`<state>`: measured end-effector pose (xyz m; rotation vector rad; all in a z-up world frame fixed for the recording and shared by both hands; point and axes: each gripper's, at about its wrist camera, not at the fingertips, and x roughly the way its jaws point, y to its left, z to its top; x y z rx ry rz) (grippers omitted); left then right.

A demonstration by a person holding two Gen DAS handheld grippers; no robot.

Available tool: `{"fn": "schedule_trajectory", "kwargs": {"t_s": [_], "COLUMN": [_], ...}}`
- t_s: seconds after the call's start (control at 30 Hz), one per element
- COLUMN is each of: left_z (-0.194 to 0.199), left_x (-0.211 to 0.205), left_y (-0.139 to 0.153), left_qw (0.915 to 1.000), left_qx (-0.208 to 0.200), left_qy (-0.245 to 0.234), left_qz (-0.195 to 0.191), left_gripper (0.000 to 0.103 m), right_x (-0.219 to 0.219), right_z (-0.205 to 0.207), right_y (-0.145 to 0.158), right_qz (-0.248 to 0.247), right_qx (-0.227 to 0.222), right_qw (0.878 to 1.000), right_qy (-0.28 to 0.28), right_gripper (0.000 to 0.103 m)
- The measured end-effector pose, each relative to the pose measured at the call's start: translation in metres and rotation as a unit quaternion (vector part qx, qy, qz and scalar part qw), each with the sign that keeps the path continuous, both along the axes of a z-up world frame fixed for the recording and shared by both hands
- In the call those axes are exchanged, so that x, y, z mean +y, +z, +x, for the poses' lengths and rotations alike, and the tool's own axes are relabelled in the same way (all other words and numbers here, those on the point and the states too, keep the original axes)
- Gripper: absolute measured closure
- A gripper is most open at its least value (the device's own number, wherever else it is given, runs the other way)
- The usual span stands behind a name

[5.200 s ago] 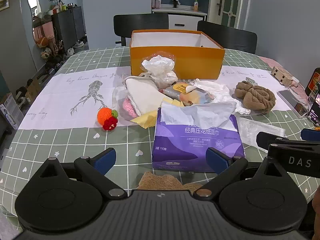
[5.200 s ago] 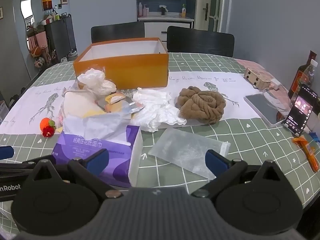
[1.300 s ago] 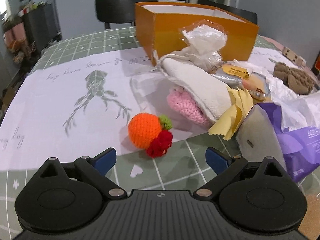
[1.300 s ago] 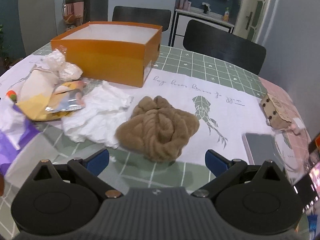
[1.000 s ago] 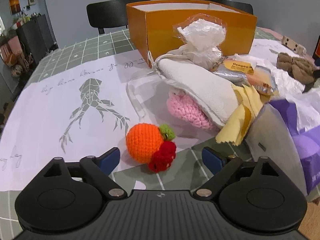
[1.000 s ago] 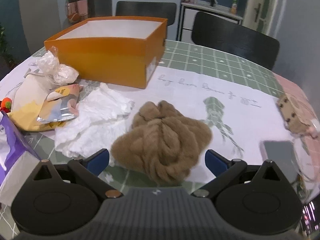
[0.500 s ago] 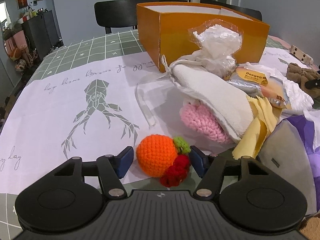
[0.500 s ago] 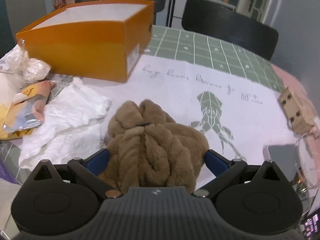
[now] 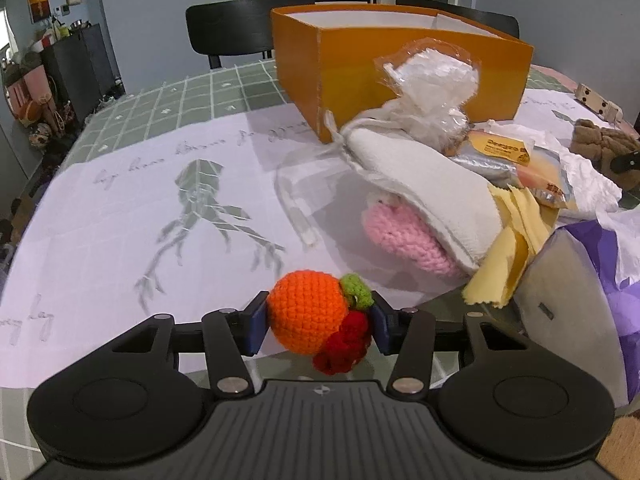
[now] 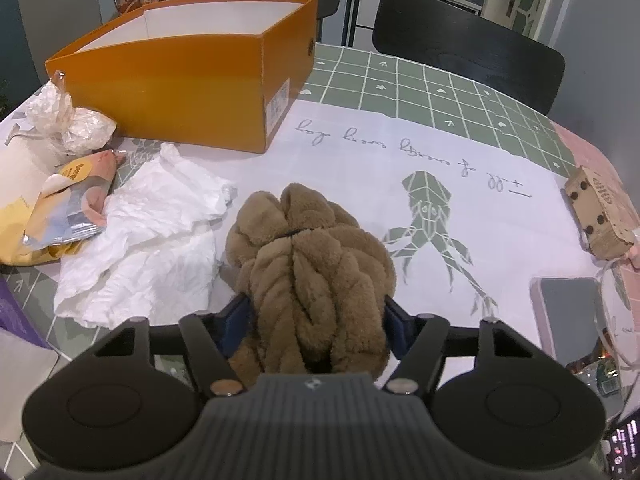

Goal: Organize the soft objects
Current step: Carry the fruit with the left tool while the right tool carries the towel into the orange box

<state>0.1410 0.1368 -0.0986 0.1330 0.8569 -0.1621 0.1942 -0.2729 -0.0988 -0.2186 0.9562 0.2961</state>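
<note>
Left wrist view: your left gripper (image 9: 318, 322) sits low in the centre of the frame, and its blue pads (image 9: 256, 326) press both sides of the orange crocheted ball with green leaf and red berries (image 9: 316, 322).
Left jaws: clamped on the crocheted ball, one pad on each side of it.
Crocheted ball place: bottom centre of the left view, between the fingers, over the edge of the white printed table runner (image 9: 120, 216).
Pile beside it: to the right of centre you see a pink knitted piece (image 9: 404, 236) under a folded white cloth (image 9: 424, 184), with a crumpled clear plastic bag (image 9: 432, 84) on top.
Right edge: a purple tissue pack (image 9: 600, 280) and a yellow cloth (image 9: 508, 248) touching it.
Orange cardboard box (image 9: 400, 64): upper centre of the left view, open on top, behind the pile.
Right wrist view: your right gripper (image 10: 316, 330) holds the brown fluffy twisted textile bundle (image 10: 312, 264) in the lower centre.
Right jaws: closed on the brown bundle, which swells out over both fingers.
Bundle place: on the runner, just beside the crumpled white tissue paper (image 10: 144, 232) at centre left.
Upper left of the right view: the same orange box.
Far right: a small cardboard box with round holes (image 10: 598, 212).
</note>
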Motion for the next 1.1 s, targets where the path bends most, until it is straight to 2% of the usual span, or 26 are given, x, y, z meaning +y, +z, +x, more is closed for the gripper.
{"fn": "schedule_trajectory", "kwargs": {"t_s": [0.23, 0.4, 0.53, 0.7, 0.8, 0.9, 1.1], "left_z": [0.004, 0.015, 0.038, 0.085, 0.114, 0.141, 0.184], "left_x": [0.030, 0.047, 0.058, 0.064, 0.056, 0.037, -0.021], "left_y": [0.018, 0.026, 0.038, 0.074, 0.104, 0.130, 0.146], "left_qw": [0.9996, 0.9995, 0.9993, 0.9976, 0.9957, 0.9948, 0.9915], "left_qx": [-0.011, -0.006, -0.003, -0.019, -0.037, -0.051, -0.061], "left_qy": [0.022, 0.027, 0.027, 0.029, 0.021, -0.002, -0.058], "left_qz": [0.012, 0.015, 0.027, 0.060, 0.082, 0.088, 0.099], "left_gripper": [0.045, 0.045, 0.045, 0.045, 0.045, 0.045, 0.045], "right_x": [-0.021, -0.043, -0.058, -0.059, -0.050, -0.032, 0.024], "right_z": [-0.005, 0.003, 0.024, 0.066, 0.093, 0.119, 0.159], "right_y": [0.015, 0.022, 0.028, 0.052, 0.077, 0.103, 0.150], "right_qz": [0.000, 0.002, 0.001, -0.018, -0.024, -0.027, -0.015], "right_qx": [-0.008, -0.002, -0.003, -0.021, -0.039, -0.053, -0.079], "right_qw": [1.000, 0.998, 0.996, 0.994, 0.993, 0.994, 0.995], "right_qy": [-0.020, -0.061, -0.091, -0.108, -0.106, -0.096, -0.062], "right_gripper": [0.040, 0.040, 0.040, 0.040, 0.040, 0.040, 0.040]}}
